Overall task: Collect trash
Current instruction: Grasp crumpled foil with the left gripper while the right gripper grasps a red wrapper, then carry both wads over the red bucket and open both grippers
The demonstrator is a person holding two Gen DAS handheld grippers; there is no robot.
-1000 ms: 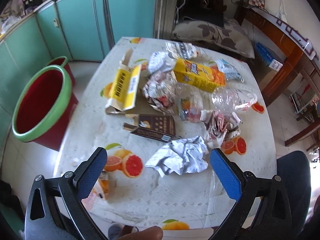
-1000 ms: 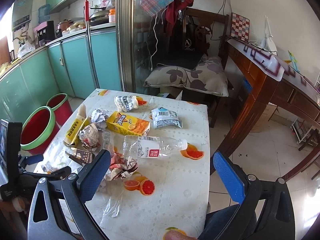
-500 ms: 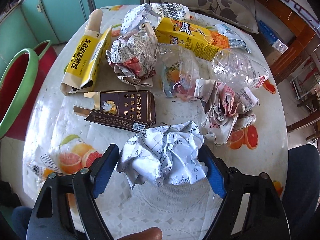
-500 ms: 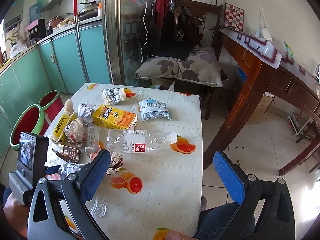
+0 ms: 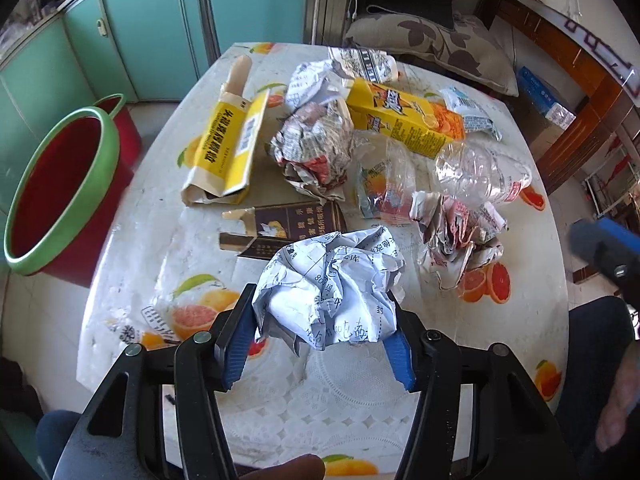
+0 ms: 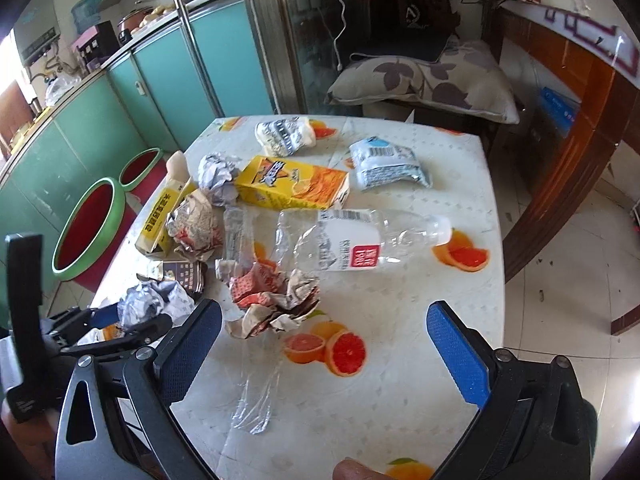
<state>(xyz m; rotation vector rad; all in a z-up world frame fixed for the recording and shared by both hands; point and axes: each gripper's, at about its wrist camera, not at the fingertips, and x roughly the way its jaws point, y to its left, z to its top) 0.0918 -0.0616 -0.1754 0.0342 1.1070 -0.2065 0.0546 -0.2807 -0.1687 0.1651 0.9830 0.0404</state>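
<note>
A crumpled white paper ball (image 5: 328,292) with printed characters sits at the near side of the table (image 5: 132,264). My left gripper (image 5: 320,300) is closing on it, and both blue pads touch its sides. In the right wrist view the same ball (image 6: 152,300) shows in the left gripper (image 6: 120,320) at the far left. My right gripper (image 6: 322,312) hangs open over the table, above a red-printed paper wad (image 6: 272,300), with nothing between its fingers. A red bin with a green rim (image 5: 60,188) stands on the floor left of the table.
More litter covers the table: a yellow box (image 5: 232,148), an orange-yellow carton (image 5: 404,120), a newspaper wad (image 5: 316,148), a brown pack (image 5: 288,224), a clear bottle (image 6: 352,244) and a white pouch (image 6: 384,164). A wooden desk (image 6: 580,120) stands right.
The left jaws came in from wide apart and now pinch the white paper ball. The right gripper sank toward the table and tilted further down.
</note>
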